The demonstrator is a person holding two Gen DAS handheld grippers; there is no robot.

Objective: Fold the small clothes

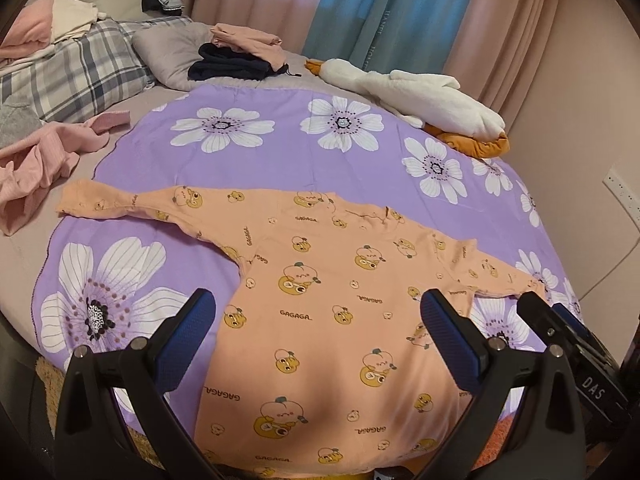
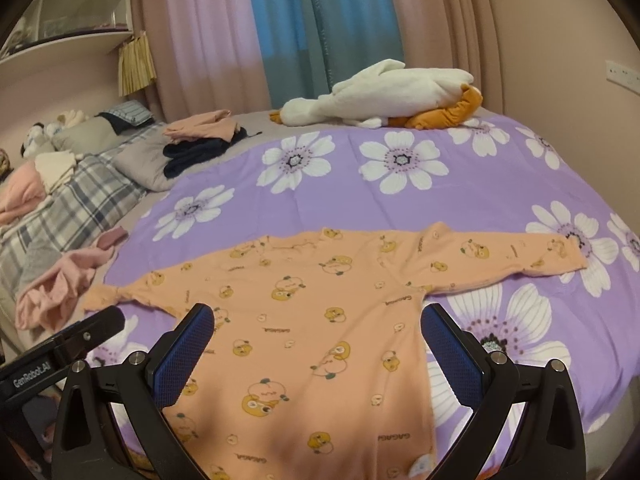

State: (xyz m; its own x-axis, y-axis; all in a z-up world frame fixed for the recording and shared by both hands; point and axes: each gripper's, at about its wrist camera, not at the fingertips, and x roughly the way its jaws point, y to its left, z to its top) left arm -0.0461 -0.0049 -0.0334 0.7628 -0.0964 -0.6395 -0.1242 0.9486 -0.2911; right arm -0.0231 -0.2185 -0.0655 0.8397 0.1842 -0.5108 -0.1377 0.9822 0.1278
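A peach long-sleeved top (image 1: 320, 320) printed with cartoon ducks was spread flat, sleeves out, across the lower middle of both views. The left gripper (image 1: 318, 324) and right gripper (image 2: 316, 336) were held above its body with jaws wide apart and nothing gripped. A sleeve would probably be best taken at its cuff and laid straight across the chest, smoothed to avoid creases. The purple flowered bedspread (image 2: 460, 200) was seen beneath, a plush goose (image 2: 384, 96) and curtains (image 2: 320, 20) at the top.
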